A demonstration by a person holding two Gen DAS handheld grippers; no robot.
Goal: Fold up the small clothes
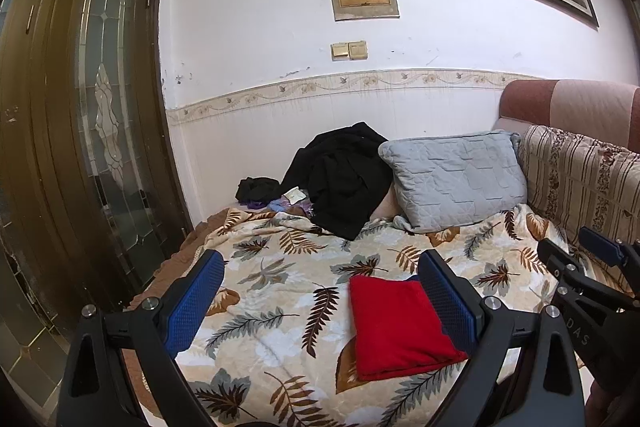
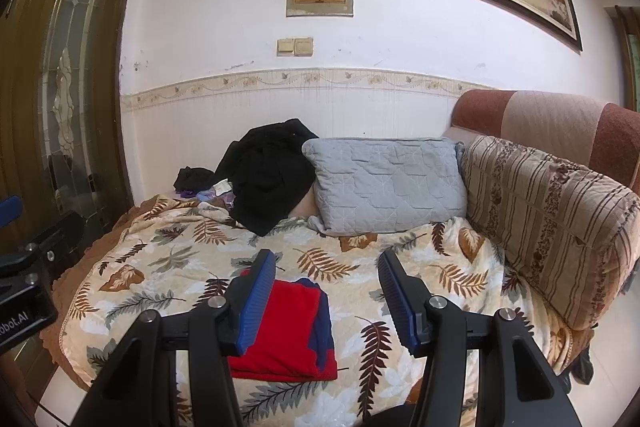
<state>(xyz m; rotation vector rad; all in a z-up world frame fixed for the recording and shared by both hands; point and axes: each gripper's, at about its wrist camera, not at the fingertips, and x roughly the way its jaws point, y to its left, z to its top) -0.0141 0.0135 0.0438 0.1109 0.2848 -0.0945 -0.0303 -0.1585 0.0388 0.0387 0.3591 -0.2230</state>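
While both of our grippers hang above the near edge of the bed (image 2: 120, 251), the red garment (image 1: 396, 327) lies folded into a neat rectangle on the leaf-print blanket (image 1: 280, 267), with a dark blue layer showing along its right edge in the right wrist view. Our left gripper (image 1: 320, 291) has its 2 blue-padded fingers (image 1: 196, 299) spread wide, with nothing between them but blanket and the left part of the red garment below; the right-hand finger overlaps the garment's right edge in that view, though we cannot tell whether it touches the cloth. Our right gripper (image 2: 326, 295) also stands with its fingers (image 2: 258, 303) apart and grips nothing; the garment sits partly behind the left-hand finger and partly in the gap. Further back on the bed, a heap of black clothing (image 2: 268, 171) leans against the wall beside a grey quilted pillow (image 2: 384, 183). A striped cushion (image 2: 552, 227) lines the right side, and a wooden door (image 1: 80, 107) with patterned glass stands at left.
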